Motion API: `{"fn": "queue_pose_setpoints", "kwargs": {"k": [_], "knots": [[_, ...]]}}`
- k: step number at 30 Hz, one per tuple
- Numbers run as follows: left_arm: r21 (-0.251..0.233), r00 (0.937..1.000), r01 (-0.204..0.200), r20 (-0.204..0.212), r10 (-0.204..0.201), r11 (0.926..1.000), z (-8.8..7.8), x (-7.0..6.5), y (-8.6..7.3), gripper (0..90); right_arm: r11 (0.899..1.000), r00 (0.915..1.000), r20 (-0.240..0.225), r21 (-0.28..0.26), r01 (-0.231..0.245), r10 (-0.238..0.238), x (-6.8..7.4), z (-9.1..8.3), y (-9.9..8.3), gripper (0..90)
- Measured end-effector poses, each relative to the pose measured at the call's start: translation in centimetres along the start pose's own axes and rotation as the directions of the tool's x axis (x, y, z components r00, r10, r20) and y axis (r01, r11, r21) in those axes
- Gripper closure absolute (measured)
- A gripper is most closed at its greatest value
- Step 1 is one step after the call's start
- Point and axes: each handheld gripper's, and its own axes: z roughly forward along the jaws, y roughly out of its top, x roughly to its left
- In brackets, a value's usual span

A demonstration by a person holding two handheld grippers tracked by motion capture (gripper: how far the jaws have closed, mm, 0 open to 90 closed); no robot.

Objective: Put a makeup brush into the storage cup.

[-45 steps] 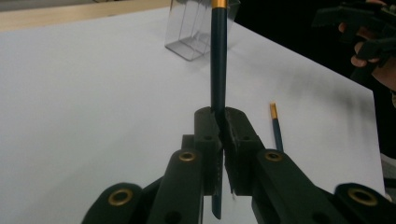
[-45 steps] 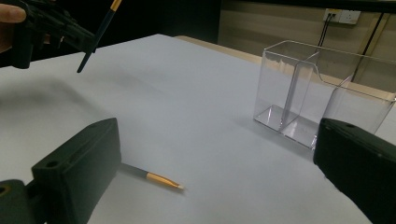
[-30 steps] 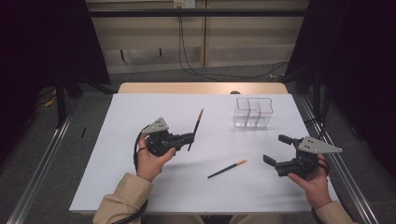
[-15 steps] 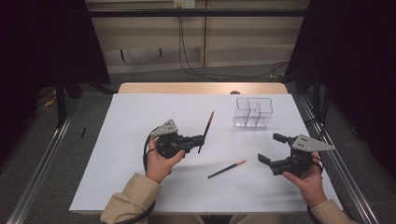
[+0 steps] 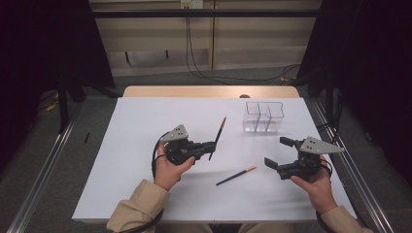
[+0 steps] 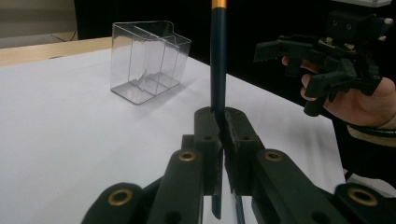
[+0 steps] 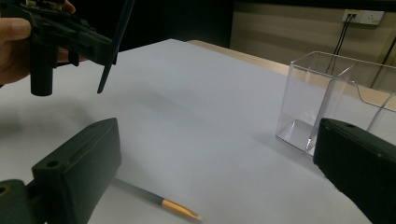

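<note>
Fingers of the left gripper point(image 5: 212, 145) pinch a dark pencil point(image 6: 217, 60), seemingly lifted off the table point(image 5: 145, 126), while the right gripper point(image 5: 278, 152) stands spread, empty.

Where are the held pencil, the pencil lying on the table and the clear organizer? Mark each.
held pencil point(image 6: 217, 60), left gripper view, dark shaft.
lying pencil point(image 5: 236, 175), high view, mid-shaft.
clear organizer point(image 5: 264, 117), high view, middle divider.

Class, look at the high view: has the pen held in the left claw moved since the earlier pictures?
Yes. The pen in the left claw has shifted rightward, closer to the clear organizer, while the pen lying on the table stayed put.
</note>
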Motion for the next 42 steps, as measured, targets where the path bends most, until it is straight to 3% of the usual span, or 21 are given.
{"fn": "queue_pose_setpoints", "kwargs": {"k": [11,20,28,39,42], "knots": [[-0.004,0.9999,-0.011,0.004,0.011,0.9999,0.1,-0.2,0.1,84.7,1.0,0.9993,-0.027,-0.002,-0.026,0.026,0.5,1.3,1.2,0.9],[-0.006,0.9999,-0.011,0.011,0.011,0.9999,0.3,-0.3,0.0,84.6,0.998,0.9972,-0.06,-0.038,-0.047,0.045,1.1,3.1,2.6,1.6],[0.002,0.9997,-0.015,0.017,0.015,0.9999,0.5,-0.4,-0.2,84.6,0.998,0.9949,-0.088,-0.039,-0.053,0.05,1.9,4.9,3.4,3.0],[0.001,0.9995,-0.023,0.021,0.023,0.9997,0.7,-0.5,-0.3,84.6,0.991,0.9801,-0.163,-0.057,-0.124,0.113,2.9,6.9,4.3,23.3],[0.001,0.9994,-0.023,0.025,0.023,0.9997,0.7,-0.5,-0.3,84.6,0.99,0.9789,-0.171,-0.069,-0.125,0.112,3.0,7.3,4.5,27.4]]}}
